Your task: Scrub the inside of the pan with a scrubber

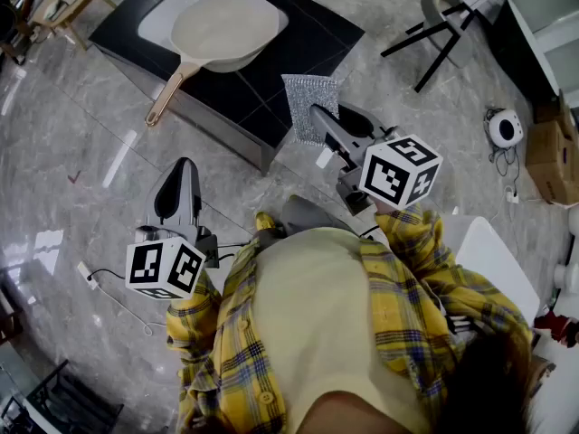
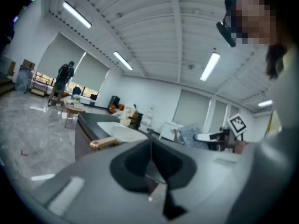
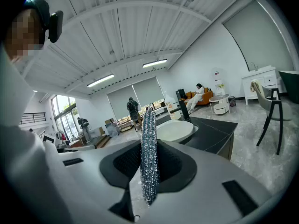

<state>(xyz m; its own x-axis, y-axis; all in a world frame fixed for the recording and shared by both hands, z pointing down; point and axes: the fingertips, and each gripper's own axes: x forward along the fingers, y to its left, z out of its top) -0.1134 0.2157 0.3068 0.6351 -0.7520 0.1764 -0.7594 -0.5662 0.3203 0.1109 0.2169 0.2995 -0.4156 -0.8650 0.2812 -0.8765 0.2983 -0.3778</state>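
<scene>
Silvery mesh stood on edge between the jaws of your right hand-held gripper (image 3: 148, 171): you had the scrubber (image 1: 312, 107) pinched by its two flat faces, most of it sticking out past the jaw tips. From the head view it hung at the near edge of the dark tabletop (image 1: 312, 43), well short of the pan (image 1: 222, 30). The pan lay further back on a pale mat (image 1: 154, 21), cream inside and empty, with its wooden handle (image 1: 167, 93) reaching out toward your left side. Your left hand-held gripper (image 1: 184, 174) had its jaws pressed together on nothing and was held low over the floor, well apart from the pan. I judged that you were at the approach, with no scrubbing begun. The next move called for carrying the scrubber forward and leftward over the rim, then tipping it down so a broad face met the inside. Steadying the handle with your left would have required spreading those jaws first.
</scene>
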